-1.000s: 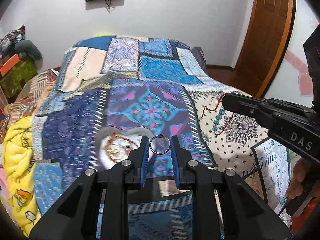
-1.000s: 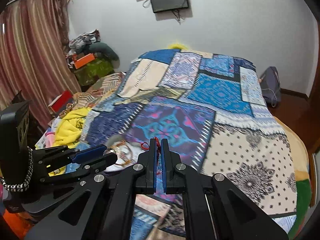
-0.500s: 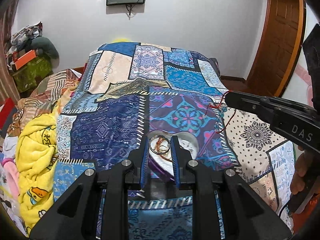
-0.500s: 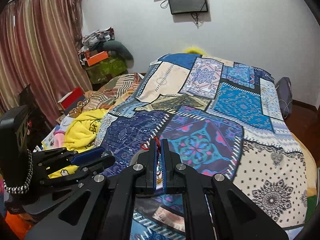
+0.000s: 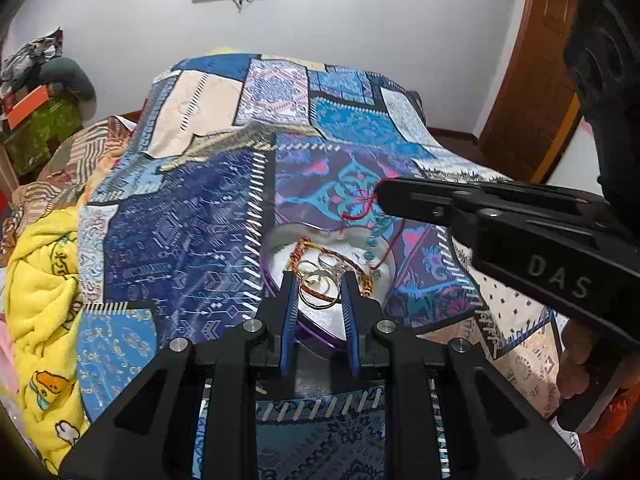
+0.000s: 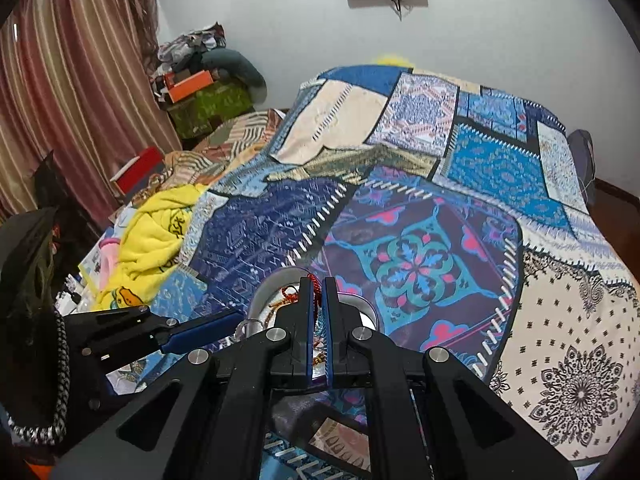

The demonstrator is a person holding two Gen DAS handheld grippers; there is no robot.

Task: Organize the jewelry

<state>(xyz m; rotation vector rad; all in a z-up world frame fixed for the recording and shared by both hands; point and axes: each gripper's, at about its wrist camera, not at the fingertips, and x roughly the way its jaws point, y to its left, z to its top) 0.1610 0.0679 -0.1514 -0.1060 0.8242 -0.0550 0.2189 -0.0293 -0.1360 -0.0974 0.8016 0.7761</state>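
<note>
Over the heart-shaped dish [image 5: 280, 240] on the bed [image 5: 192, 216], the left claw [image 5: 319, 292] pinches a ring [image 5: 319, 292]; the right claw [image 6: 318, 292] pinches a red-cord bracelet [image 5: 370, 220].

The left hand-held gripper [image 5: 319, 289] pinches a metal ring [image 5: 319, 292] over the heart-shaped tray [image 5: 280, 248] on the bed [image 5: 180, 220]; the right hand-held gripper [image 5: 382, 196] dangles a red-corded beaded bracelet [image 5: 374, 236] above it.

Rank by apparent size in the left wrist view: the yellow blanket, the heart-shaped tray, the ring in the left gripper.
1. yellow blanket, by far the largest
2. heart-shaped tray
3. ring, smallest, though it sits nearest the camera between the left gripper fingers
</note>
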